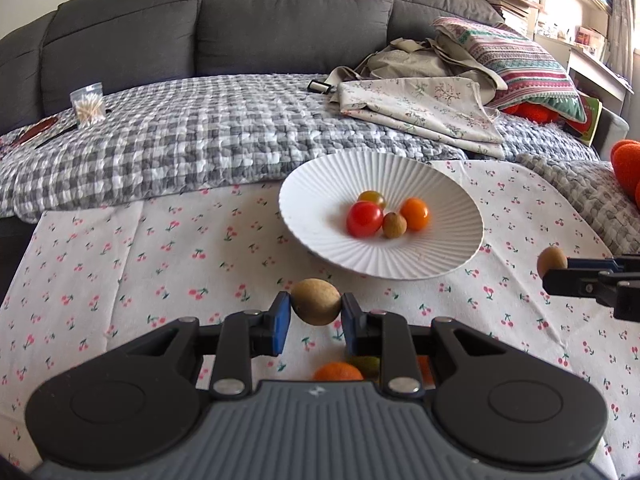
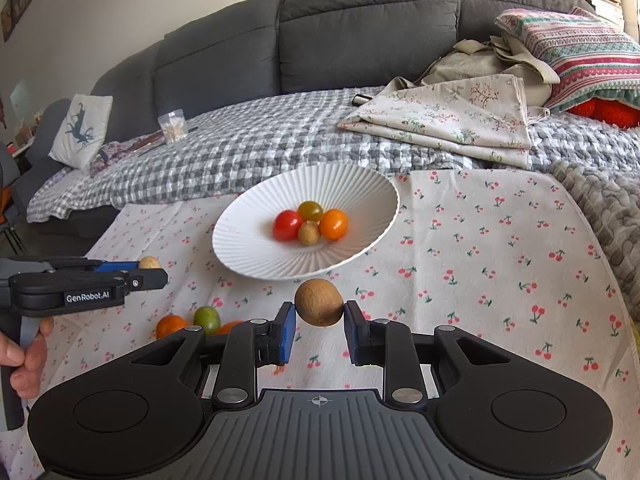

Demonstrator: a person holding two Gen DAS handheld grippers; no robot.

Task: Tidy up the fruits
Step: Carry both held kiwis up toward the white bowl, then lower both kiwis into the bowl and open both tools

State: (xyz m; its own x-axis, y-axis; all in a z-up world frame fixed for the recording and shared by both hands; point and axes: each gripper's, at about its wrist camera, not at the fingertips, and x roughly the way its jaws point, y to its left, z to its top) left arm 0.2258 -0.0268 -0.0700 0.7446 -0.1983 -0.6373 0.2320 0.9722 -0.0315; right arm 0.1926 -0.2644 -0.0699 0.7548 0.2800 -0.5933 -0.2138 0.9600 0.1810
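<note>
Sofa (image 1: 240,12), dark grey, fills the back of both views, its seat covered by a grey-and-white checked blanket (image 1: 180,136) on which lie folded floral cloths (image 1: 420,112), a striped cushion (image 1: 520,64) and a small clear bag of light sticks (image 1: 87,104). In front of it a white cloth printed with cherries (image 1: 160,264) is spread flat. On this cloth sits a white ribbed plate (image 1: 320,184), and in its hollow four small fruits lie touching: a red tomato (image 1: 363,219), an orange tomato (image 1: 414,213), a greenish-yellow tomato (image 1: 372,197) behind them and a small brown round fruit (image 1: 394,225) in front.

The left gripper (image 1: 316,312) is clamped on a brown round fruit (image 1: 316,301), its blue pads pressing each side, the fruit held clear of the cloth, near the plate's front rim. The right gripper (image 2: 319,316) is likewise closed on another brown fruit (image 2: 319,302), just short of the plate's near edge and off the cloth. Each gripper shows at the side of the other's view, fruit pinched at its tip.

A person's hand (image 2: 24,364) grips the left tool's handle at the left edge of the right wrist view. On the cloth beside it lie loose fruits close together: an orange one (image 2: 170,326), a green one (image 2: 207,319) and part of another orange one, well apart from the plate
</note>
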